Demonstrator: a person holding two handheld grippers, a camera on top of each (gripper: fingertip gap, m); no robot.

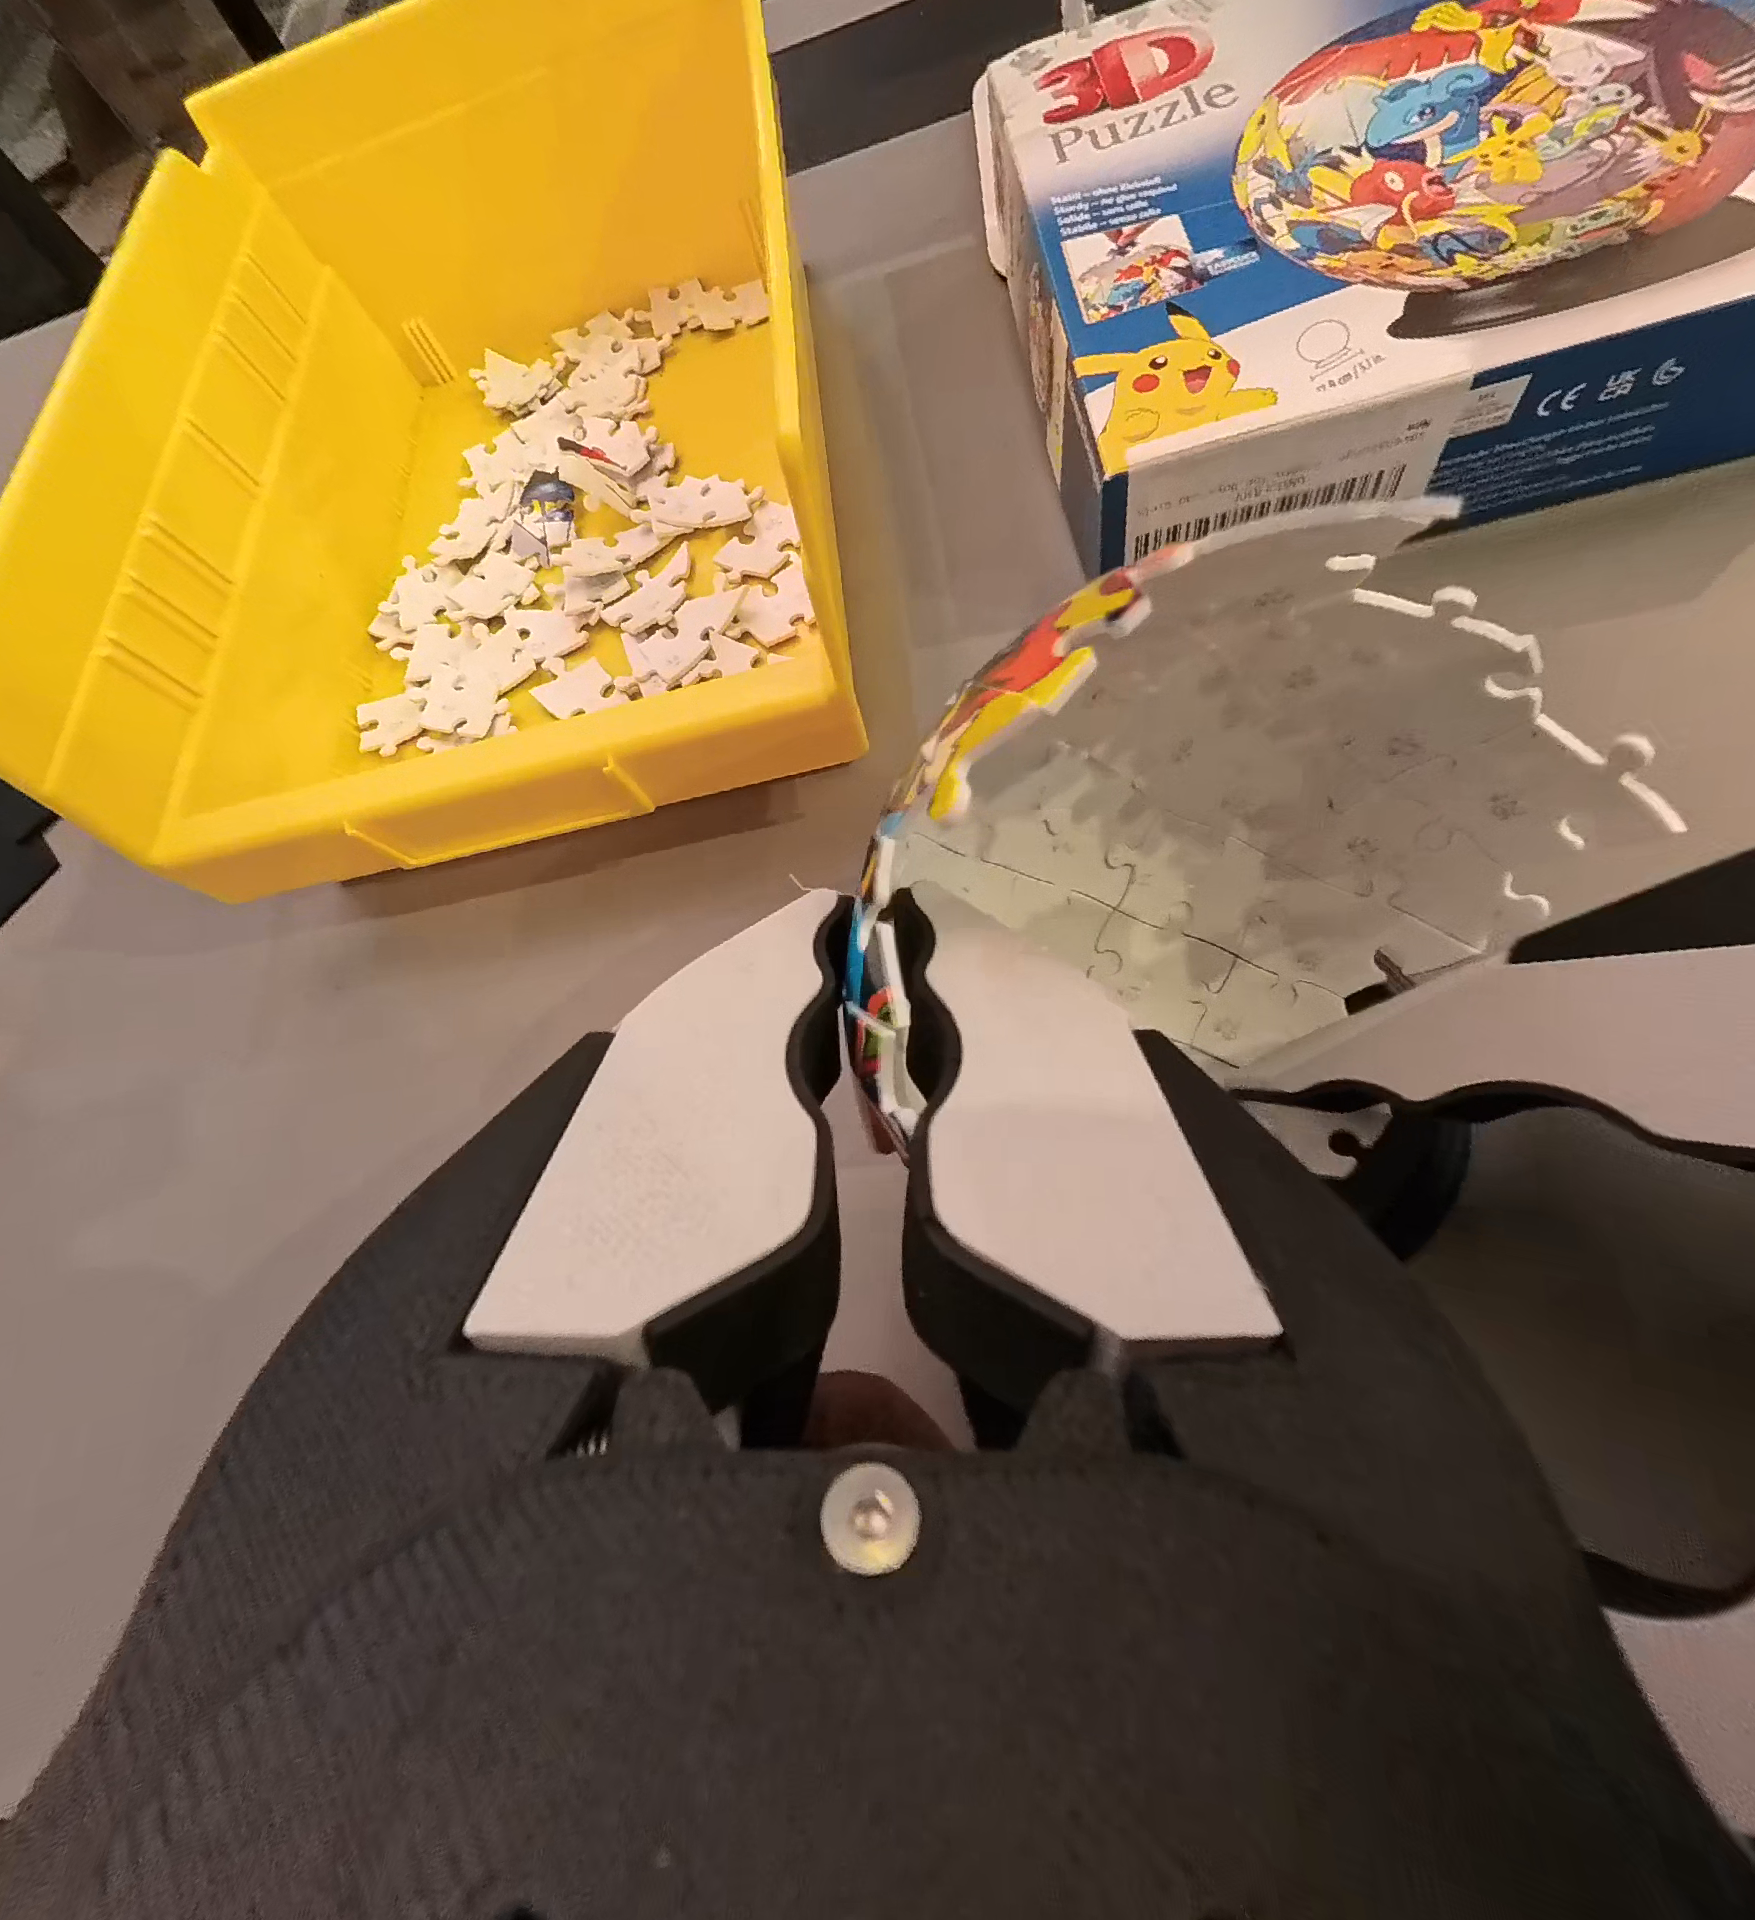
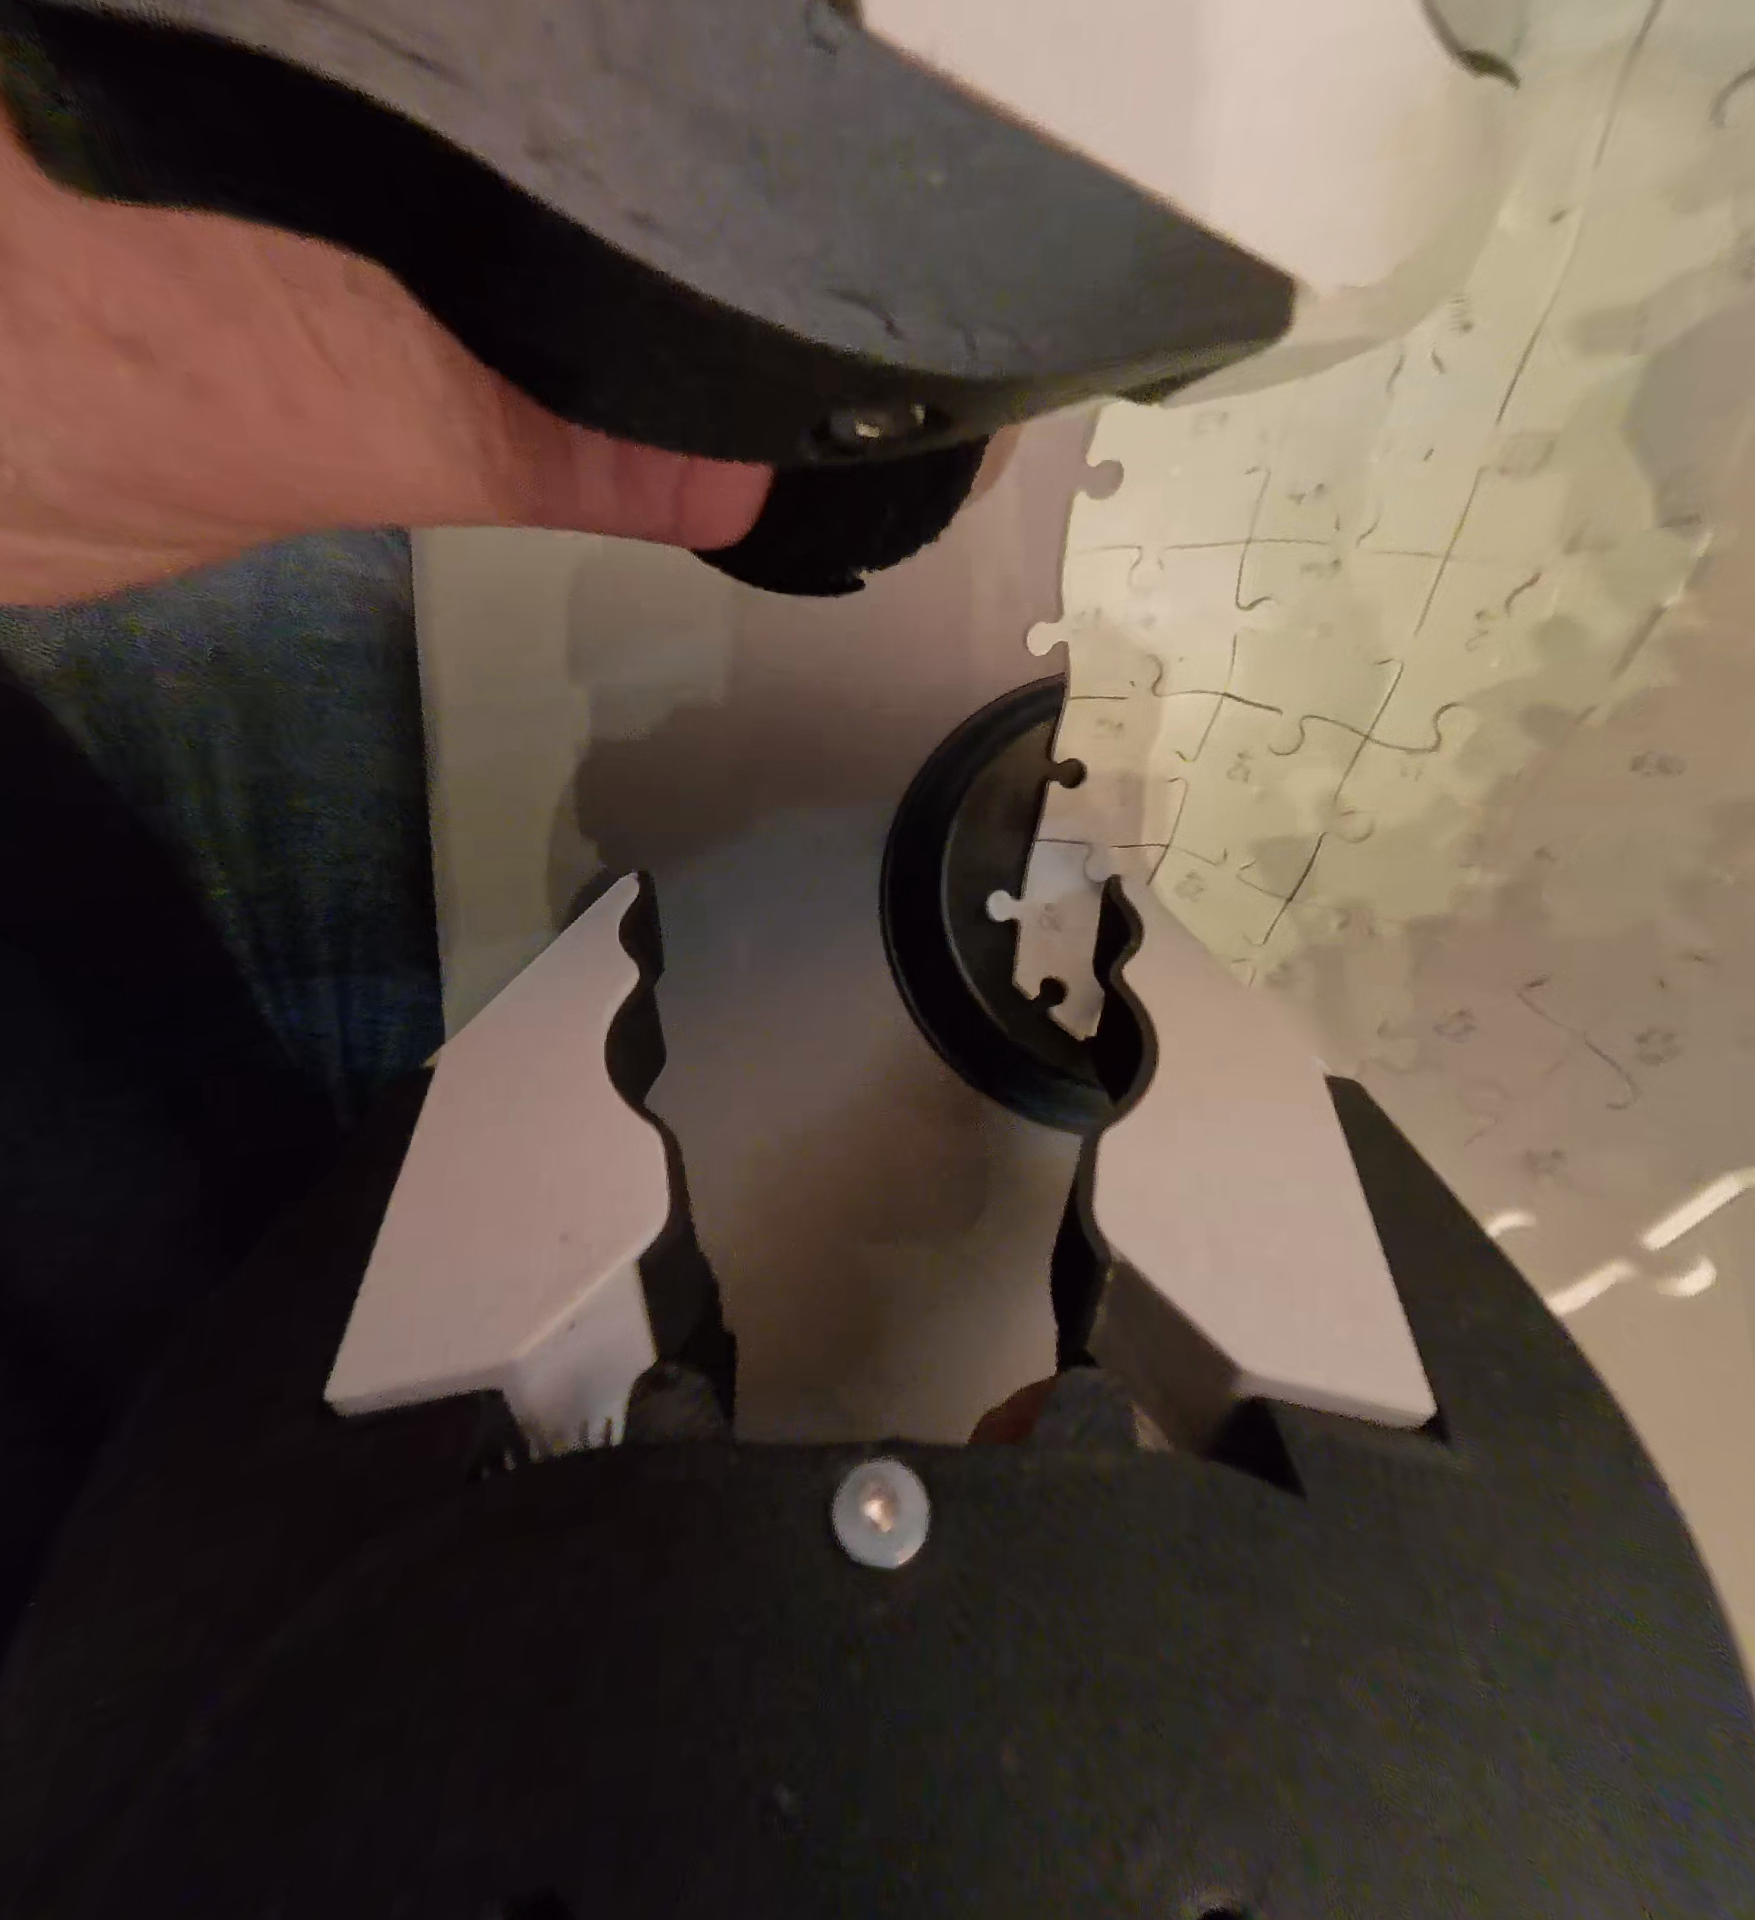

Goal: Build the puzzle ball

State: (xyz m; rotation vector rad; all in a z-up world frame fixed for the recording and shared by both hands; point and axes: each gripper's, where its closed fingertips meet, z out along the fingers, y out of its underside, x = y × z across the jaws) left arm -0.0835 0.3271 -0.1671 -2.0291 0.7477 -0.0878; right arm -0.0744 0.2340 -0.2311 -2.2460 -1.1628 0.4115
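The partly built puzzle ball (image 1: pixel 1216 810) is an open curved shell, white inside and coloured outside. It stands tilted over a black round stand (image 2: pixel 966 935). My left gripper (image 1: pixel 878 935) is shut on the shell's left edge. My right gripper (image 2: pixel 878 935) is open below the shell's inside (image 2: pixel 1475 675). A white puzzle piece (image 2: pixel 1055 935) sits at the shell's lower edge, touching my right gripper's right finger (image 2: pixel 1216 1143). One of the right gripper's fingers (image 1: pixel 1631 1008) shows under the shell in the left wrist view.
A yellow bin (image 1: pixel 260 582) at the back left holds several loose white pieces (image 1: pixel 582 561). The puzzle's blue box (image 1: pixel 1424 343) lies at the back right. A hand (image 2: pixel 229 395) holds the left gripper's body (image 2: pixel 644 208) above my right gripper. The table (image 1: pixel 229 1091) is grey.
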